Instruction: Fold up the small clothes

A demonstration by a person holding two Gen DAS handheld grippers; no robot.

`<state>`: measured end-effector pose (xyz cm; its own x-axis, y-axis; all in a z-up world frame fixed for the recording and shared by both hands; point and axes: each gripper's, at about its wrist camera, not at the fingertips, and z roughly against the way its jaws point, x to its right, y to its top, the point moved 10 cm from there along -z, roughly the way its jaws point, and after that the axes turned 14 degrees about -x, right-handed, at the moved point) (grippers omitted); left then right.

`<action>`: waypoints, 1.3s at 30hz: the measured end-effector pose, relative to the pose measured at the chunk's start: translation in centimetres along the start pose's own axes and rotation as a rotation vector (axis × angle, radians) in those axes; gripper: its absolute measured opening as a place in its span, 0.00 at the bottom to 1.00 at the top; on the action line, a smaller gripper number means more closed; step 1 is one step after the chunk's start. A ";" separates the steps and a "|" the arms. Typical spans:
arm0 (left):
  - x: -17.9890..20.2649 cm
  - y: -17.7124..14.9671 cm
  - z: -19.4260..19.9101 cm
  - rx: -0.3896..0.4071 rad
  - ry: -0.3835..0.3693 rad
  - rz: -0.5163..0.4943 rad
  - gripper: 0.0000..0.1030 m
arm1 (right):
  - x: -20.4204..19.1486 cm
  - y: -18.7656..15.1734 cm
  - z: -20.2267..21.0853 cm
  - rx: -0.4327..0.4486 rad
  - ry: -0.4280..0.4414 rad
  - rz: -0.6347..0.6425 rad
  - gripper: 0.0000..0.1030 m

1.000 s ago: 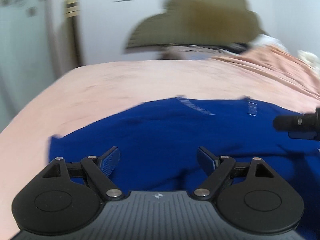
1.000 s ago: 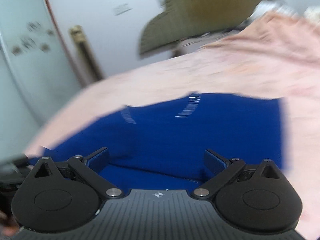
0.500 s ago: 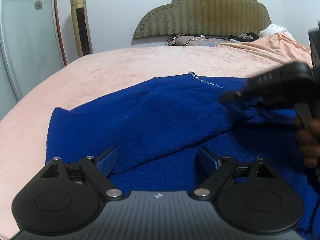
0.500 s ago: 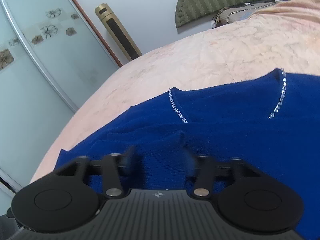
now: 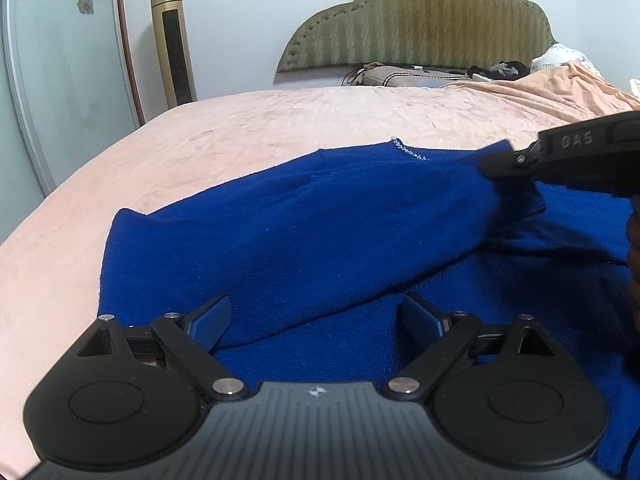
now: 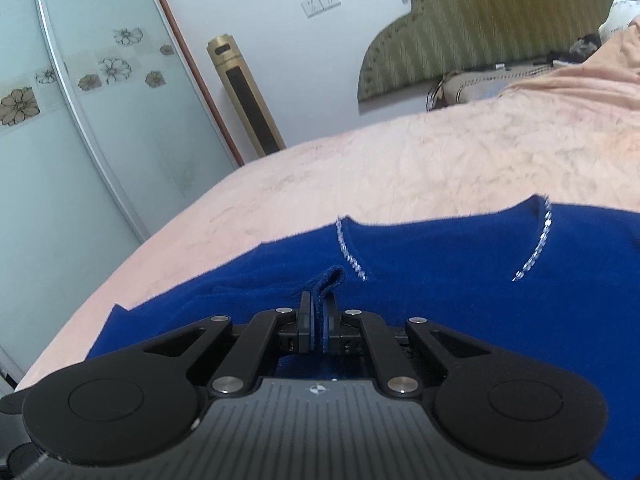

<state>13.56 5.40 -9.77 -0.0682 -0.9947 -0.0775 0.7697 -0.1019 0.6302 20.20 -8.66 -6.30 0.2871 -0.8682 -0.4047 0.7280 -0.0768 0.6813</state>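
Observation:
A royal-blue knit sweater [image 5: 320,232] with a sparkly trimmed neckline [image 6: 352,256] lies spread on the pink bedspread [image 5: 280,128]. My left gripper [image 5: 316,320] is open and empty, low over the sweater's near part. My right gripper [image 6: 319,304] is shut on the sleeve cuff [image 6: 330,276] and holds it lifted over the sweater's body. In the left wrist view the right gripper [image 5: 500,166] comes in from the right with the sleeve [image 5: 360,248] stretched across the sweater's front.
The bed has a green padded headboard [image 5: 420,24] with a pillow and small items at its foot. A gold tower fan [image 5: 174,40] and a frosted sliding door [image 6: 60,140] stand to the left. The bed's left edge [image 5: 60,184] drops off nearby.
My right gripper has closed on the sleeve cuff and lifted it, carrying the sleeve across the sweater. My left gripper has stayed open and nearly still.

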 end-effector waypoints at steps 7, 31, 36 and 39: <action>0.0 0.6 0.4 -0.003 0.029 -0.005 0.91 | 2.2 1.1 2.6 0.079 -0.024 -0.063 0.07; -0.7 6.1 0.1 0.000 0.060 -0.002 0.91 | 17.4 -3.6 13.1 0.121 -0.457 -0.396 0.20; 0.6 5.3 -0.6 -0.032 0.093 -0.047 0.91 | 15.5 -3.6 11.3 0.042 -0.366 -0.323 0.59; 0.2 5.0 -0.3 -0.019 0.106 -0.043 0.91 | 15.3 -4.3 10.8 0.026 -0.423 -0.287 0.44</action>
<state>17.59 4.68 -6.82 -0.0345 -0.9820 -0.1857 0.7794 -0.1427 0.6100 14.78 -26.89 -8.82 -0.2028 -0.9325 -0.2988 0.7235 -0.3484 0.5960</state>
